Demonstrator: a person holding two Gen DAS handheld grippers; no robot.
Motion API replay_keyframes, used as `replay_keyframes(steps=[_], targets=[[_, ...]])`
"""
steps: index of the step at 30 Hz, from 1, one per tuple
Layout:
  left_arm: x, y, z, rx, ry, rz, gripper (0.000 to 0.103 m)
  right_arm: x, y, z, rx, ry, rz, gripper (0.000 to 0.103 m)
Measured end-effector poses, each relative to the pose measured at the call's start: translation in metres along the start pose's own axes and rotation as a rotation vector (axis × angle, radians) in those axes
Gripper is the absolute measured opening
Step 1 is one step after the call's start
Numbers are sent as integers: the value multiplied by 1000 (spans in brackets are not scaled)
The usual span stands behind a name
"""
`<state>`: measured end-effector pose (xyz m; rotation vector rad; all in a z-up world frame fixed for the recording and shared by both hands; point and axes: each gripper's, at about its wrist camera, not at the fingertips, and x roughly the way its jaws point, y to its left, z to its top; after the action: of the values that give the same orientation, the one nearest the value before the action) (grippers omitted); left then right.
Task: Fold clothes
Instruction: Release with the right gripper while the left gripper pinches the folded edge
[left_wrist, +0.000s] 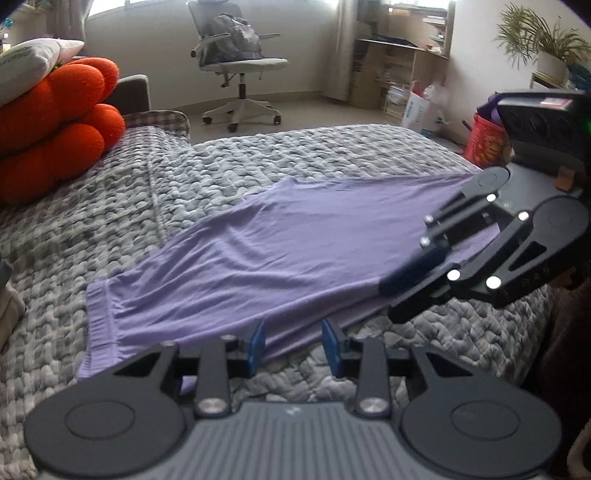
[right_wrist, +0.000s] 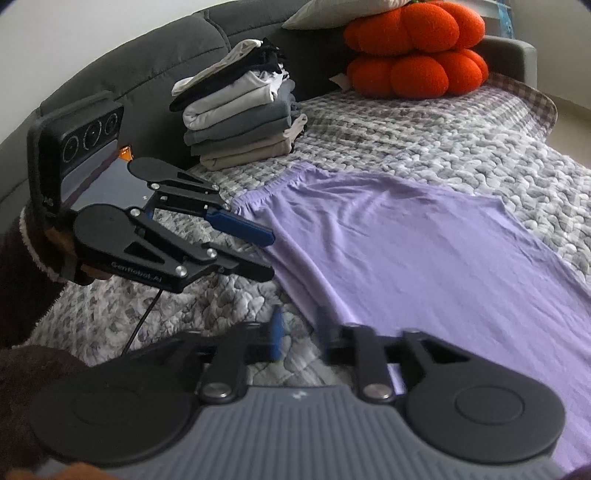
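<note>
Only one legible marking: "GenRobot.AI" in pale lettering on the black metal side plate of the left gripper, seen from the right wrist. Print on the white pillow and white box is too blurred to read.

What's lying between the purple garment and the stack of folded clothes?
Only bare quilt separates the purple garment from the folded stack, seen in the right wrist view.

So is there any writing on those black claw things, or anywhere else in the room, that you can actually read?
"GenRobot.AI": on the black side plate of the left gripper, seen from the right wrist.
Pillow: grey lettering, too blurred to read.
White box on the floor: blue print, too small to read.
Red bucket: gold pattern or characters, not legible.
Nothing else readable.
</note>
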<state>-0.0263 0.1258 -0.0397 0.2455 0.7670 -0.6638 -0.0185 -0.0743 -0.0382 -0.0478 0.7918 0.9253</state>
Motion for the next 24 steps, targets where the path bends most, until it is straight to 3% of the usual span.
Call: replay_keyframes(steps=[7, 13, 18, 21, 24], targets=[[6, 7, -2, -5, 23, -5, 25, 4, -1, 2, -25, -8, -17, 34], [10, 10, -1, -16, 22, -8, 18, 10, -7, 1, -30, 7, -55, 16], [9, 9, 0, -18, 1, 12, 3, 12, 3, -4, -132, 10, -115, 2], [4, 11, 0, -35, -12, 18, 2, 9, 4, -4, -146, -2, -124, 0], [-3, 12, -1, -40, -27, 16, 2, 1, 2, -2, -108, -20, -76, 0]])
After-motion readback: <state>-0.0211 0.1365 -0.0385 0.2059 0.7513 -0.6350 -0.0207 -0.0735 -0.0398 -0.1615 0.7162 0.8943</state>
